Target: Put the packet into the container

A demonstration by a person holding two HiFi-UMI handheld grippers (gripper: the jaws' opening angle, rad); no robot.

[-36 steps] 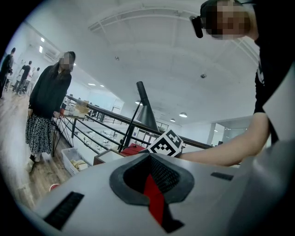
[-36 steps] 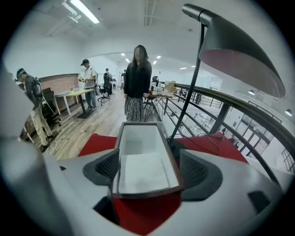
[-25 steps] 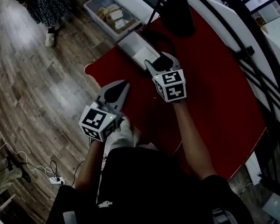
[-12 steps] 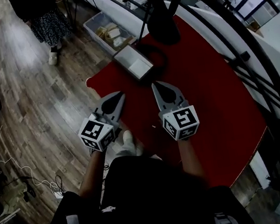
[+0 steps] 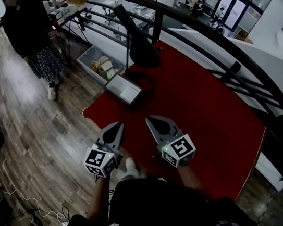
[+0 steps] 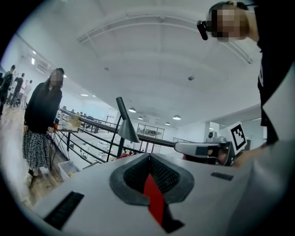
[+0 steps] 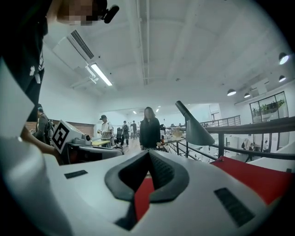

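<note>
The container (image 5: 124, 90), a shallow grey box with a pale inside, sits at the far left corner of the red table (image 5: 198, 106). I cannot make out a packet apart from its pale inside. My left gripper (image 5: 118, 125) and right gripper (image 5: 150, 119) are held side by side close to my body, well short of the container. Both point forward and slightly up. In the left gripper view the left gripper (image 6: 148, 156) is shut with nothing in it. In the right gripper view the right gripper (image 7: 148, 153) is also shut and empty.
A black cone-shaped lamp (image 5: 139, 47) stands on the table behind the container. A clear bin (image 5: 97, 66) with several packets is on the wooden floor by the table's far left side. A person (image 5: 33, 41) stands beyond it. A black railing (image 5: 210, 47) curves along the right.
The right gripper has drawn back from the container towards my body and its jaws have shut. The left gripper has also come back a little. The head view has lifted.
</note>
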